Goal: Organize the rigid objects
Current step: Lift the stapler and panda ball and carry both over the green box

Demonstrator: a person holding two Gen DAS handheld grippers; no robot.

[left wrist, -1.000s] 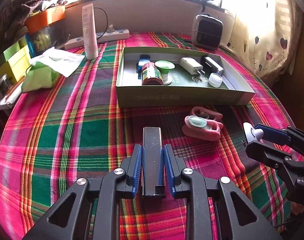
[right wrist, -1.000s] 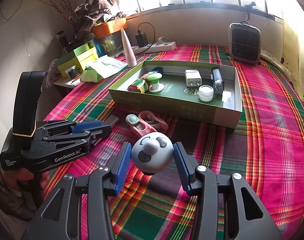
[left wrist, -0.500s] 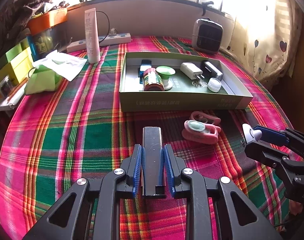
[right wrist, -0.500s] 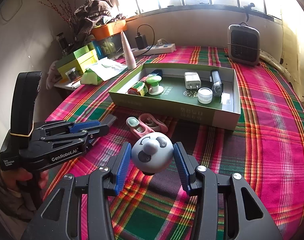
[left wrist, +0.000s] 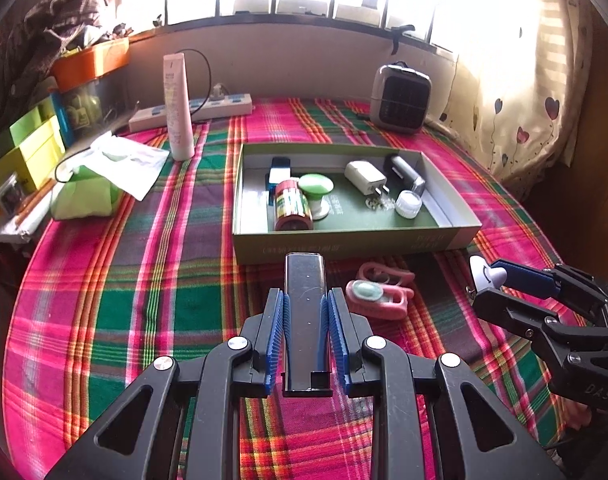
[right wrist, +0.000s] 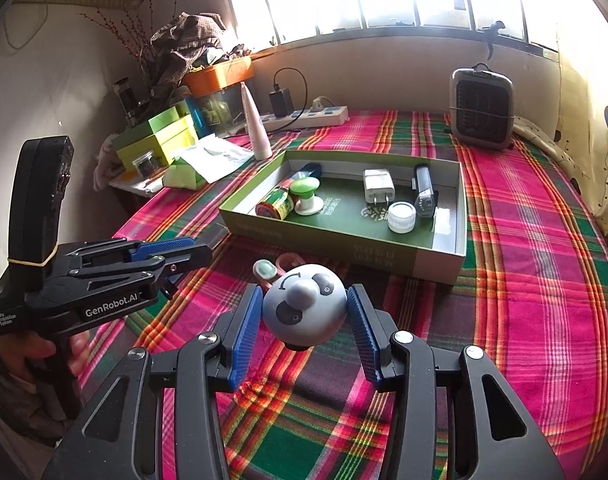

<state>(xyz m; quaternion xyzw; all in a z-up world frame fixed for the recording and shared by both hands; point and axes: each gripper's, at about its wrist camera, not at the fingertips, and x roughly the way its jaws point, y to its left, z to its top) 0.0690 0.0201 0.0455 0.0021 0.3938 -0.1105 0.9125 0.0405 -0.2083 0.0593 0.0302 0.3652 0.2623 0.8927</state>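
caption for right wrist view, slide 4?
Right tongs grip a round panda-face toy above the plaid cloth, facing the green tray.

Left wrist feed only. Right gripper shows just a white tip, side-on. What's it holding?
Observer: A grey ball toy with a panda-like face, clamped in the right gripper.
Operator: What's behind the left gripper?
Observer: A hand wraps the handle under the left gripper, the one shut on the bar.
Operator: Anything hidden behind the tube?
Observer: A black charger plugged into the strip, just right of the tube.
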